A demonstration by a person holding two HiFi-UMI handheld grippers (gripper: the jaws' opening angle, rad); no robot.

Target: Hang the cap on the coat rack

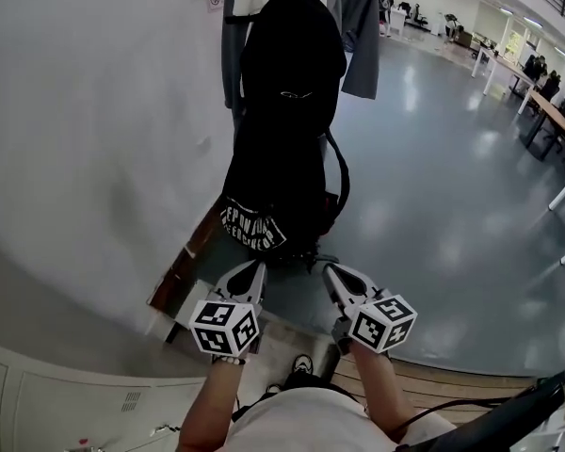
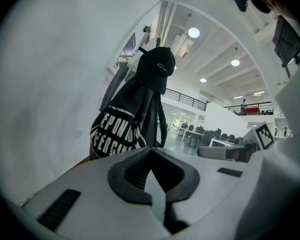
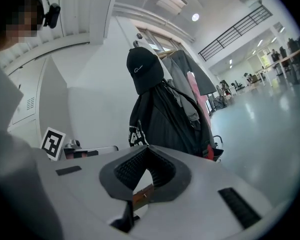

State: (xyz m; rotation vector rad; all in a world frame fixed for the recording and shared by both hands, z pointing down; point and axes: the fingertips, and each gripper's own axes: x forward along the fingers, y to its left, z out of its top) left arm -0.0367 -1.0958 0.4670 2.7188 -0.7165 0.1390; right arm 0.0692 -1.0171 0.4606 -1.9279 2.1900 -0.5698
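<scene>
the left gripper (image 1: 254,269) and right gripper (image 1: 331,273) were held low and side by side just ahead of the person, each with its jaws together and nothing between them. beyond them a black bag (image 1: 282,186) hung on the rack (image 2: 158,41). the cap (image 3: 144,71) hung at the rack's top, above the bag, apart from both grippers
</scene>
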